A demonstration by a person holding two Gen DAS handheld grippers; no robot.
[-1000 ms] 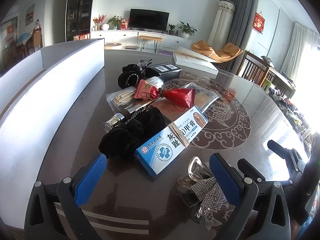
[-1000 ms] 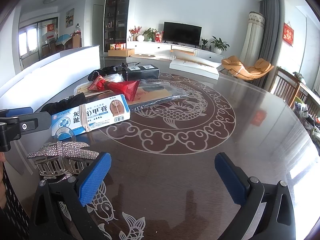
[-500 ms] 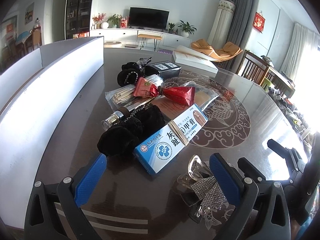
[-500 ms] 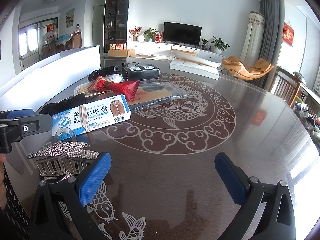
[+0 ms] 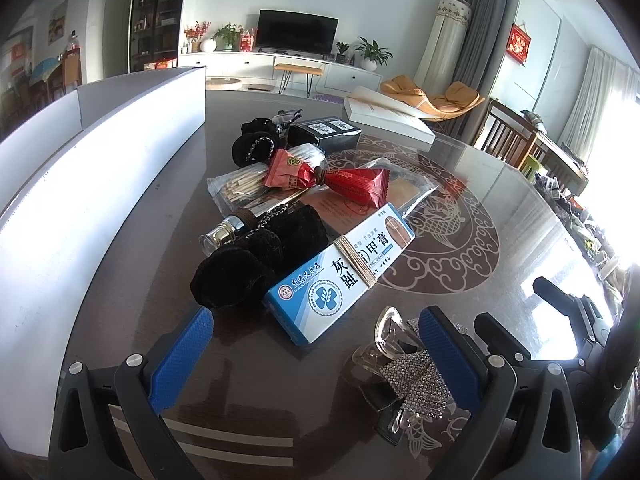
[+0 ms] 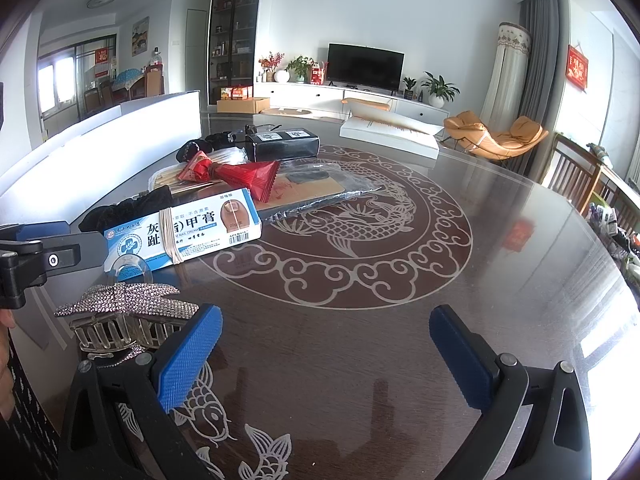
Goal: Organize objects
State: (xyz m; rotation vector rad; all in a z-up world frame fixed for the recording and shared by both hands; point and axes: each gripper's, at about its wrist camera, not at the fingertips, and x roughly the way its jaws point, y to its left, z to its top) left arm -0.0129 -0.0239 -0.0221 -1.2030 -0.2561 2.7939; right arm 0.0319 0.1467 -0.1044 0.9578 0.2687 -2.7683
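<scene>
Just ahead of the spread, empty left claw [image 5: 316,340] lies the blue box [image 5: 340,276], rhinestone clip [image 5: 412,376] beside its right finger.

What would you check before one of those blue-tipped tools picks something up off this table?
1. Left gripper open: ok, fingers spread with nothing between them.
2. Right gripper open: ok, only bare table between its fingers.
3. Nearest target reachable: ok, the blue and white box lies just ahead of the left gripper.
4. Box free to lift: cannot tell, it leans against the black velvet pouch.
5. Rhinestone hair clip out of the way: not ok, it sits right beside the right gripper's left finger.
6. Grippers apart from each other: ok, though close.
</scene>
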